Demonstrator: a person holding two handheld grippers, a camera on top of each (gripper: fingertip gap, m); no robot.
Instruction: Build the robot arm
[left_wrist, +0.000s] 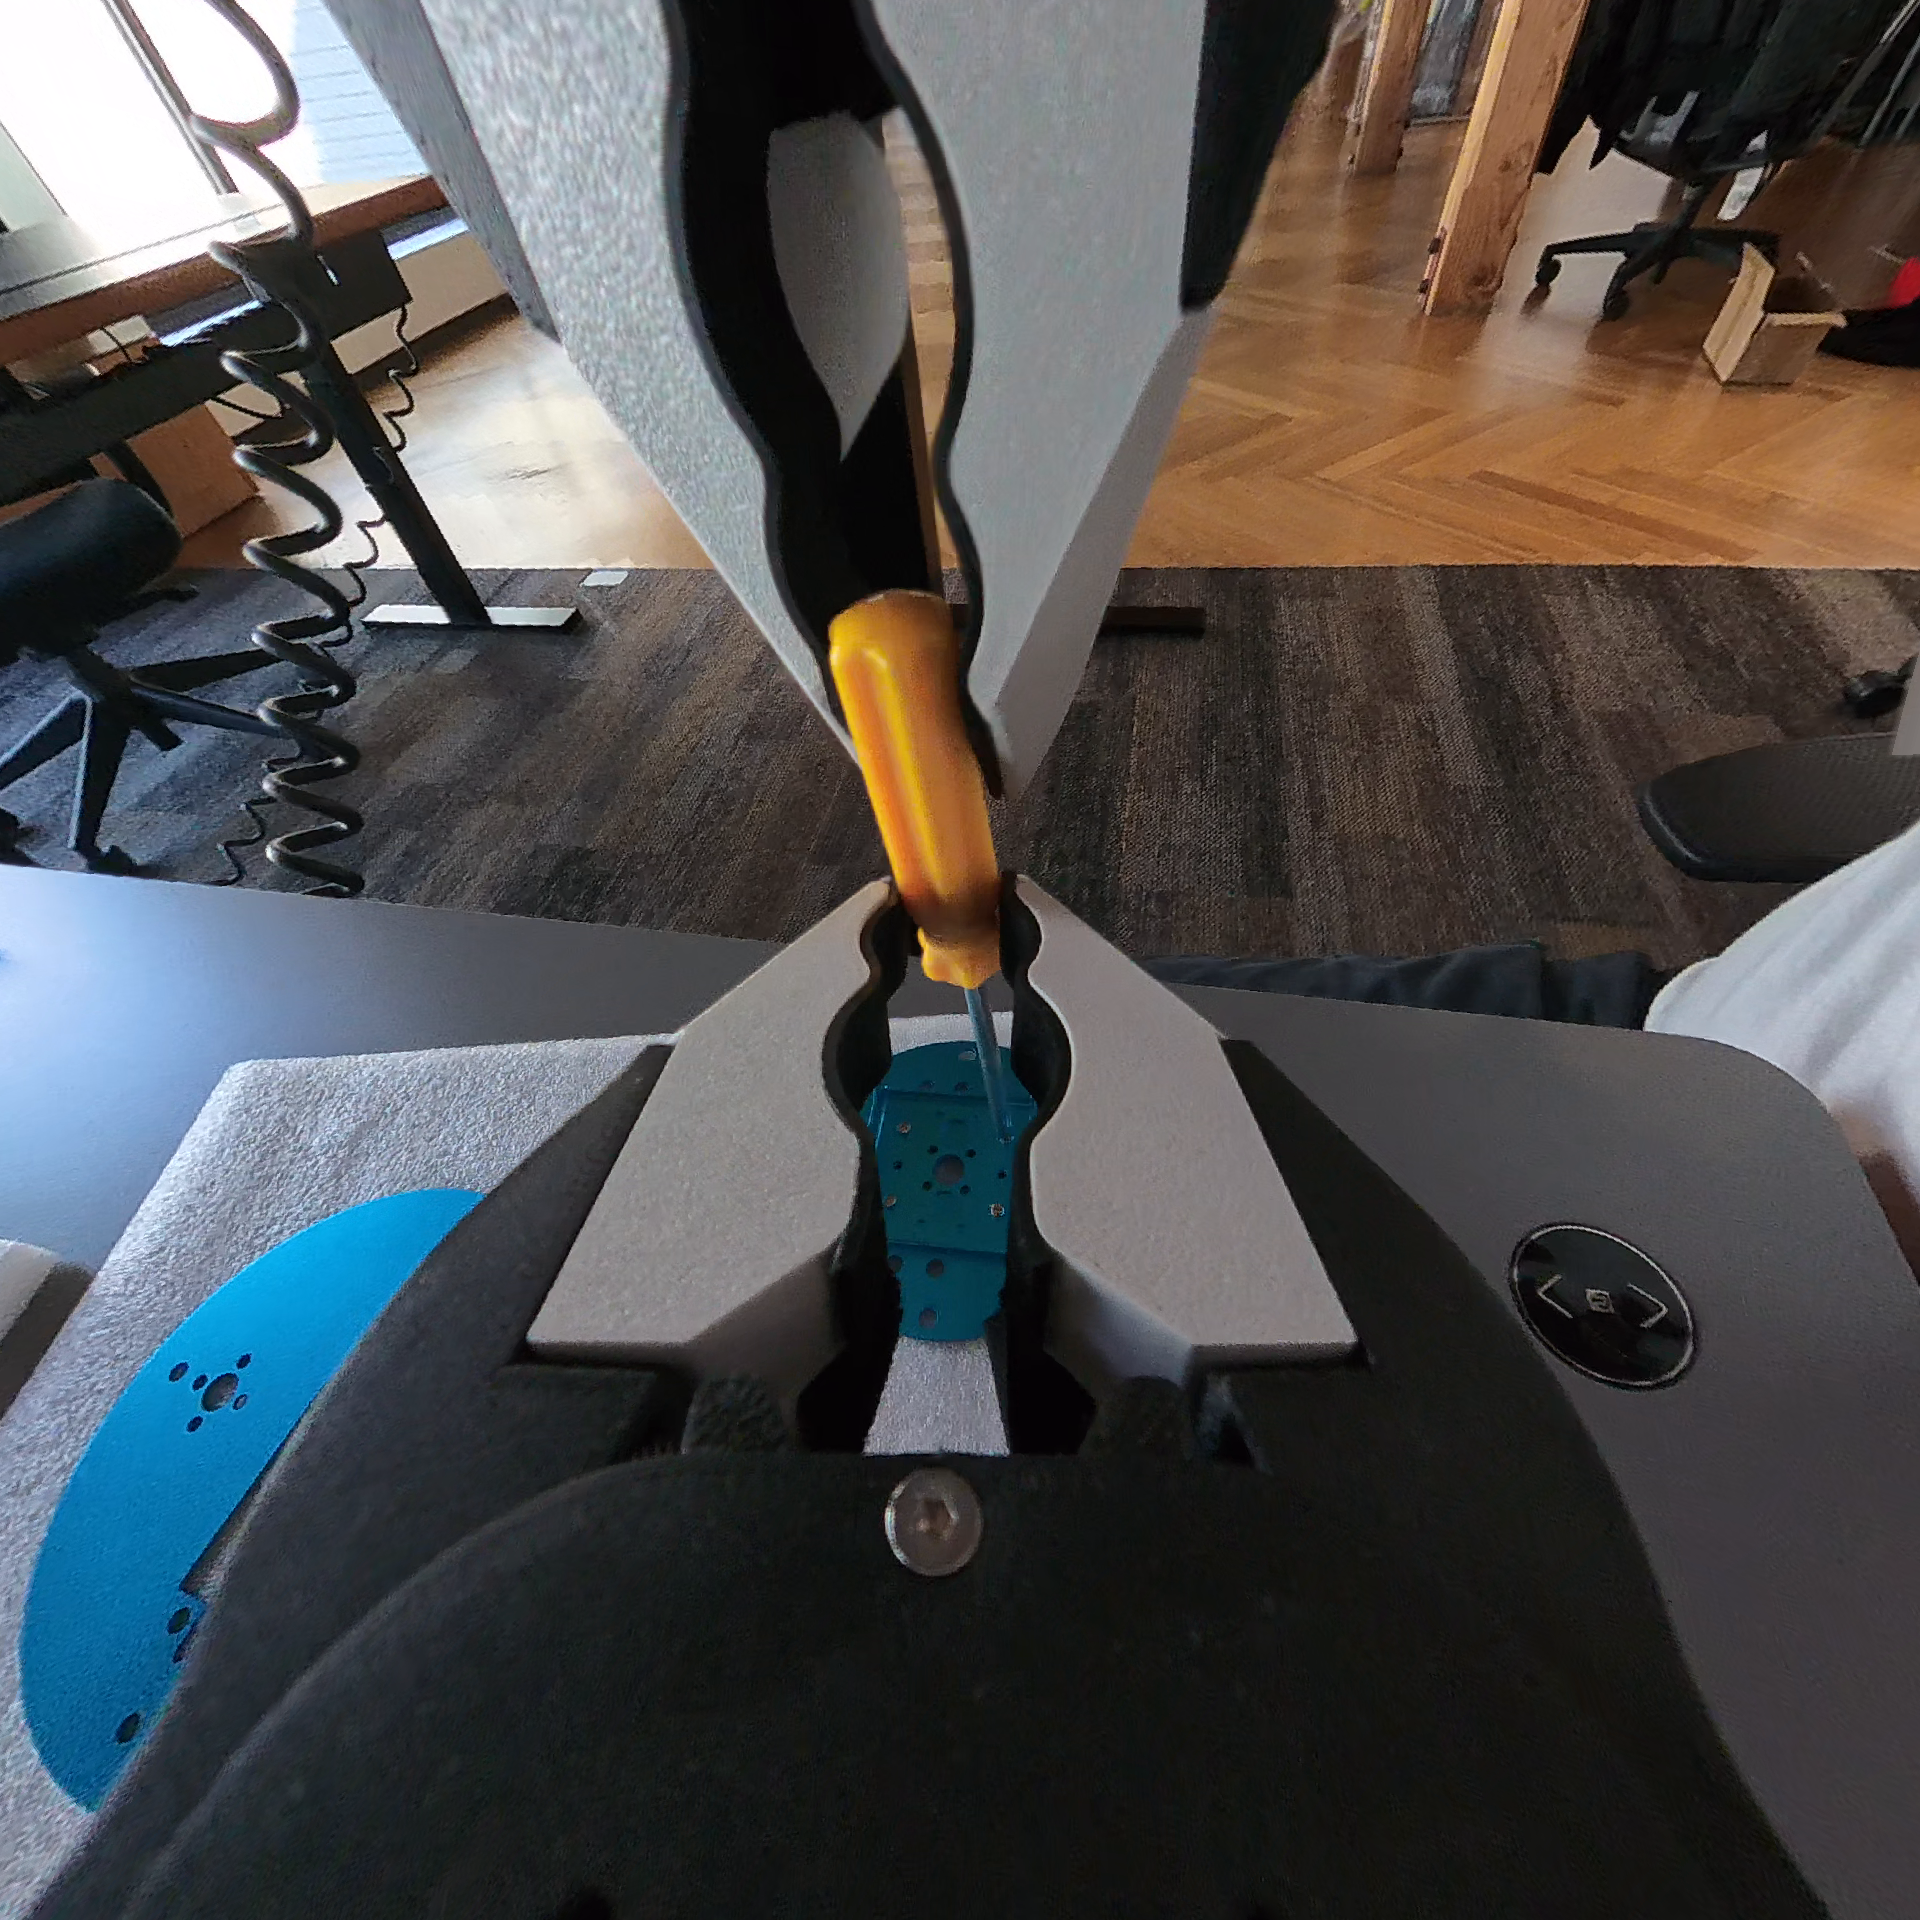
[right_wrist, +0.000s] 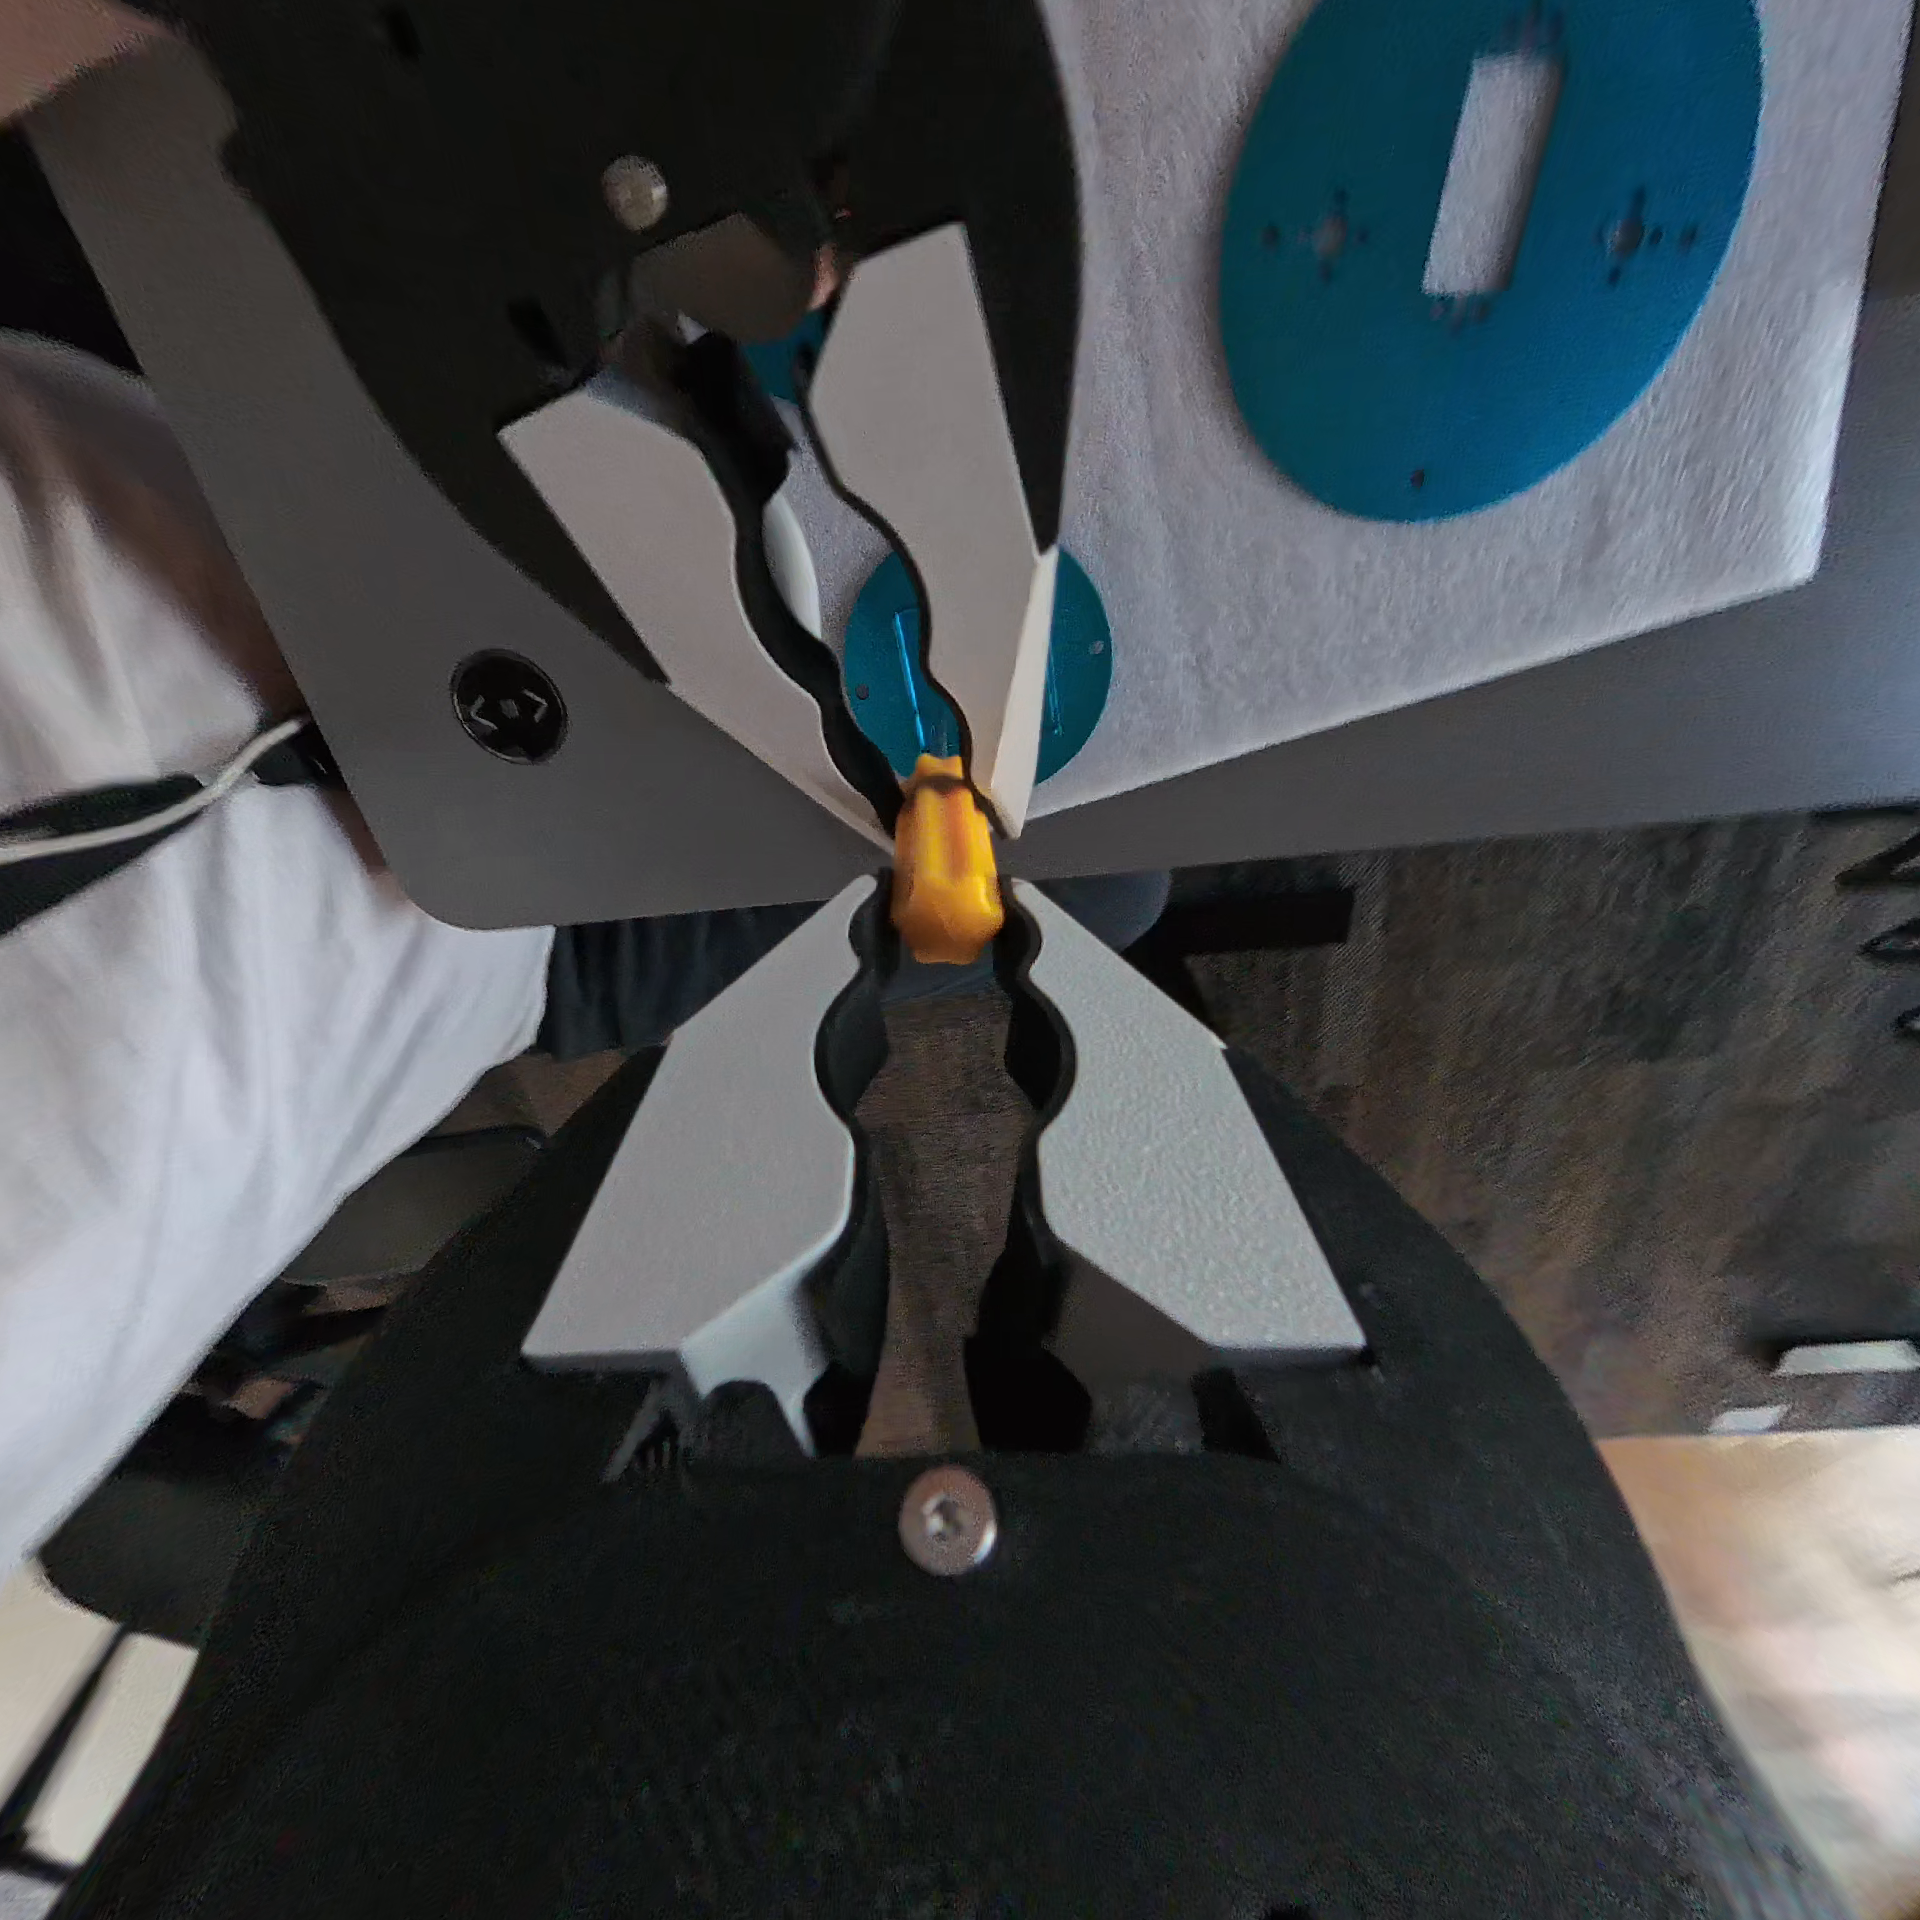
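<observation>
Left tool (left_wrist: 948, 904): pinches the screwdriver (left_wrist: 914, 790) low on its handle.
Right tool (right_wrist: 940, 914): clamps the handle's top.
Tip: on blue plate (left_wrist: 940, 1174), near the surface's (left_wrist: 1455, 1091) corner.

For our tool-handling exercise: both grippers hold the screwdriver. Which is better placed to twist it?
Probably the right gripper: it grips the screwdriver handle's top, roughly in line with it. The left gripper pinches it crosswise near the shaft, over the blue plate.
</observation>
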